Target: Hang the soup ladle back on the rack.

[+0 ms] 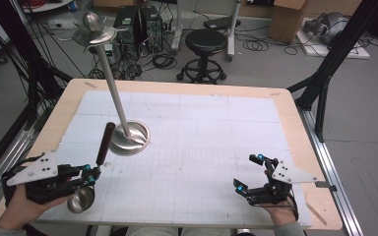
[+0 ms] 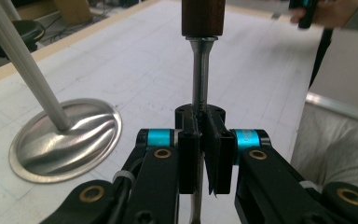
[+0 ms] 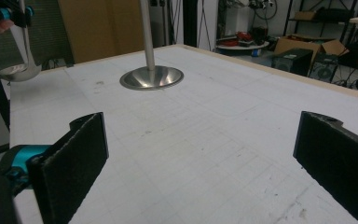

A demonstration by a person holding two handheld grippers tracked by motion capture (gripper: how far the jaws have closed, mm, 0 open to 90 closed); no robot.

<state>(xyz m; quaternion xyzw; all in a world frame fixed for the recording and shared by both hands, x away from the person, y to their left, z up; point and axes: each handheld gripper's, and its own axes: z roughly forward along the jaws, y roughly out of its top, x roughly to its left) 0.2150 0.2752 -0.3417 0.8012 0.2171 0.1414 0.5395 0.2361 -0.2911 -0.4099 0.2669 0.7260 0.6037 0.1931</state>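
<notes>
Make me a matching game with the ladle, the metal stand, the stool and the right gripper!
Things:
1. ladle
2. metal stand
3. stool
4. right gripper

Places or states:
A. on the floor beyond the table
B. open, holding nothing
C. clamped by its metal stem in the left gripper
D. round base resting on the white mat

Pairs: 1-C, 2-D, 3-A, 4-B

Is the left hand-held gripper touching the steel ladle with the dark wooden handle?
Touching. The left gripper view shows the left hand-held gripper with its black pads clamped on the steel ladle's thin metal shaft.
</notes>
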